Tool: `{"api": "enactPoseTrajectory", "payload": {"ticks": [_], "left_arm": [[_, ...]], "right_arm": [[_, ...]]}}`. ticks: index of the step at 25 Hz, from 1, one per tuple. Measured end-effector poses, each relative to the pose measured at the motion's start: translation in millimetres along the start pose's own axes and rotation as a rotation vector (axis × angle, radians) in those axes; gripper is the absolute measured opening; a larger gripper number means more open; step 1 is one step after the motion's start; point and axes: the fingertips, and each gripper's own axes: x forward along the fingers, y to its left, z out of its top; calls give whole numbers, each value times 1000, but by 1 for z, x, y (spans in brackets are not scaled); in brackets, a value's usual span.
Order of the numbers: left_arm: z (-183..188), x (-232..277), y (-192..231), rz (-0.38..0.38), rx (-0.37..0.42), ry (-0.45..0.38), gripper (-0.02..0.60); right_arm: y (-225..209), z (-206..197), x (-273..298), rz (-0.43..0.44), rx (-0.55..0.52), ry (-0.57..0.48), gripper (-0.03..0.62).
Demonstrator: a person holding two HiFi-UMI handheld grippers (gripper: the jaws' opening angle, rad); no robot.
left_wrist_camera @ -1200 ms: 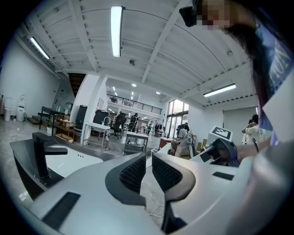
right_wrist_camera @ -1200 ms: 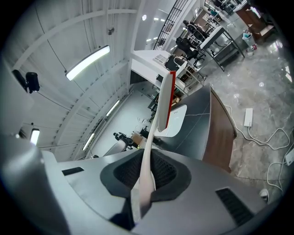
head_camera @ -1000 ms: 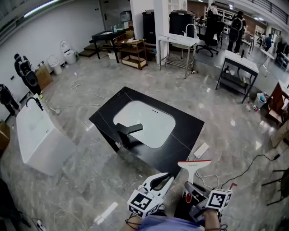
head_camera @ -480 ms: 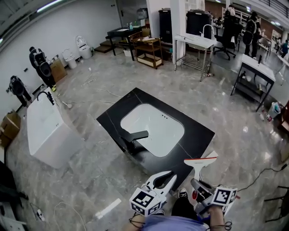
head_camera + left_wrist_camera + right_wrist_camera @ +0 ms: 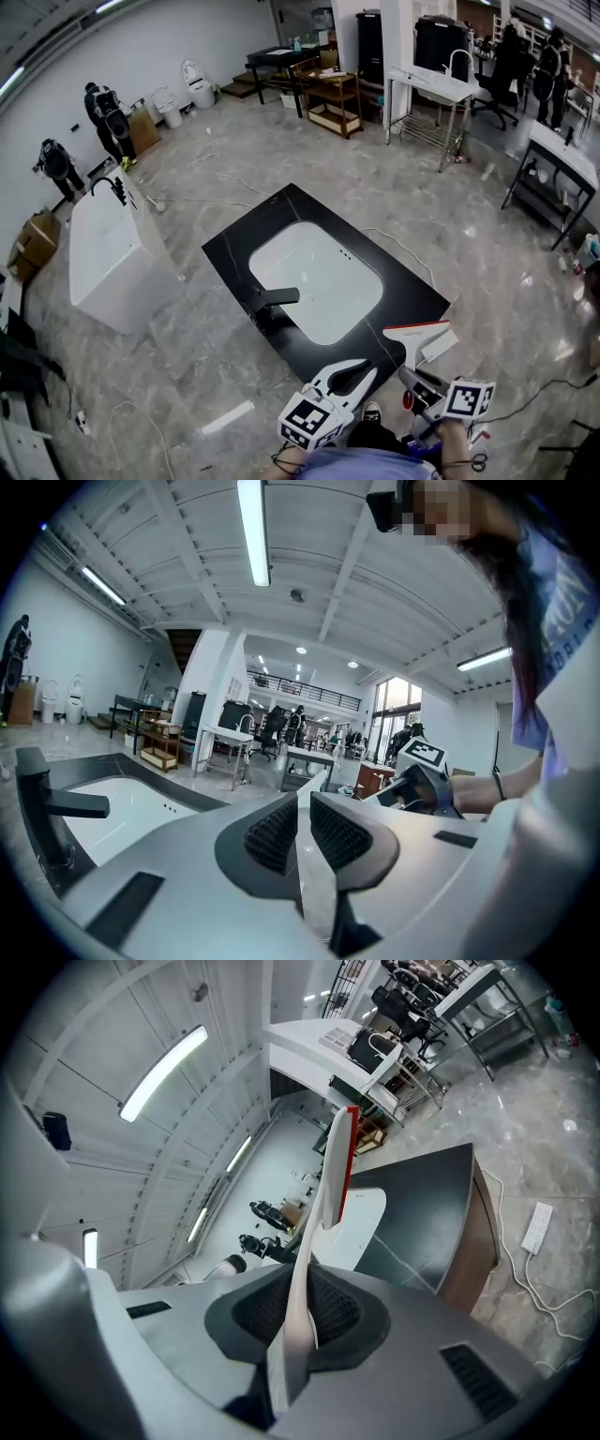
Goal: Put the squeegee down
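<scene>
The squeegee (image 5: pixel 412 336) is not yet set on the bench (image 5: pixel 417 291)
It is clamped in the right gripper (image 5: pixel 417 382) jaws, left gripper (image 5: pixel 364 372) jaws closed empty; lowering, then release, is needed

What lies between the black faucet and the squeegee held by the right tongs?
In the head view, the white sink basin and a strip of black countertop lie between the black faucet and the white red-edged squeegee.
</scene>
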Motion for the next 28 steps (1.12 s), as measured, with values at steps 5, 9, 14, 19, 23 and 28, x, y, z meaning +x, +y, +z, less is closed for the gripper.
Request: {"api": "enactPoseTrajectory", "payload": {"ticks": [5, 9, 14, 19, 23, 28], "left_arm": [[1, 26, 12, 53, -11, 15, 51], [2, 41, 22, 94, -17, 26, 51], [5, 55, 28, 129, -18, 34, 51], [3, 57, 34, 176, -19, 44, 51], [3, 56, 41, 221, -30, 42, 51], [-2, 57, 45, 263, -40, 46, 51]], "right_arm": [[-36, 28, 8, -22, -36, 86, 52], [-62, 42, 23, 5, -7, 161, 53], [-91, 56, 43, -7, -38, 264, 52], [-112, 59, 63, -9, -51, 362, 53], [-117, 59, 77, 27, -26, 402, 53], [-126, 58, 85, 37, -14, 456, 53]]}}
